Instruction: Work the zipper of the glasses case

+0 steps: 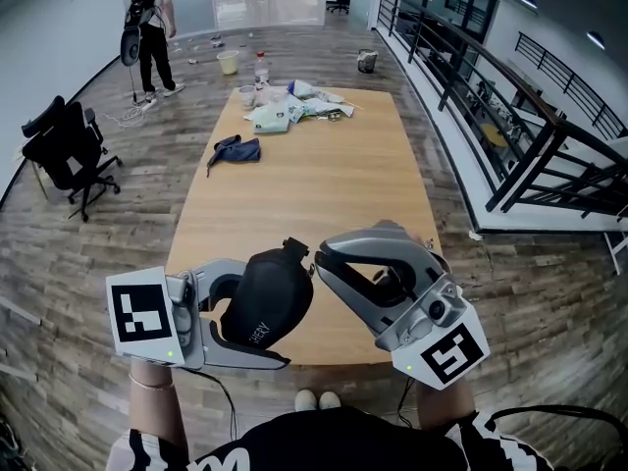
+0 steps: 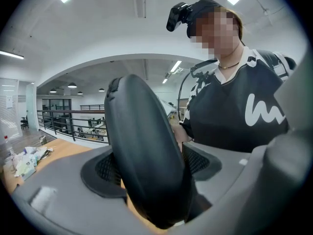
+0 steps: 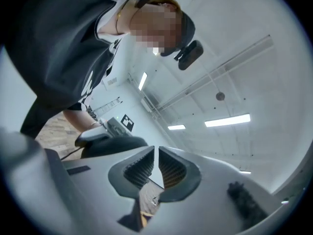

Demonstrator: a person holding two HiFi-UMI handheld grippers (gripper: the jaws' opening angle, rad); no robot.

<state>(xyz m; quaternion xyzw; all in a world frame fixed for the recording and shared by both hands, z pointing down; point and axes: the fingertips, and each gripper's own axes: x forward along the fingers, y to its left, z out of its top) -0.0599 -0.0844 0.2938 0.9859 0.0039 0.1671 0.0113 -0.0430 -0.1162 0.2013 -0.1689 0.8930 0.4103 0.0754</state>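
Note:
A black oval glasses case (image 1: pixel 267 297) hangs in the air over the near edge of the wooden table (image 1: pixel 314 175). My left gripper (image 1: pixel 263 316) is shut on it, one finger on each broad side. In the left gripper view the case (image 2: pixel 142 151) stands on edge and fills the gap between the pads. My right gripper (image 1: pixel 320 254) comes in from the right, its tips close to the small tab at the case's upper end. In the right gripper view its jaws (image 3: pixel 156 163) are shut with nothing visible between them, and the case (image 3: pixel 110 143) lies just left of them.
A blue cloth (image 1: pixel 235 150) lies mid-table. White bags, a cup and a bottle (image 1: pixel 289 106) crowd the far end. A black office chair (image 1: pixel 69 150) stands at the left, a person (image 1: pixel 152 32) at the back left, and a dark railing (image 1: pixel 510 135) runs along the right.

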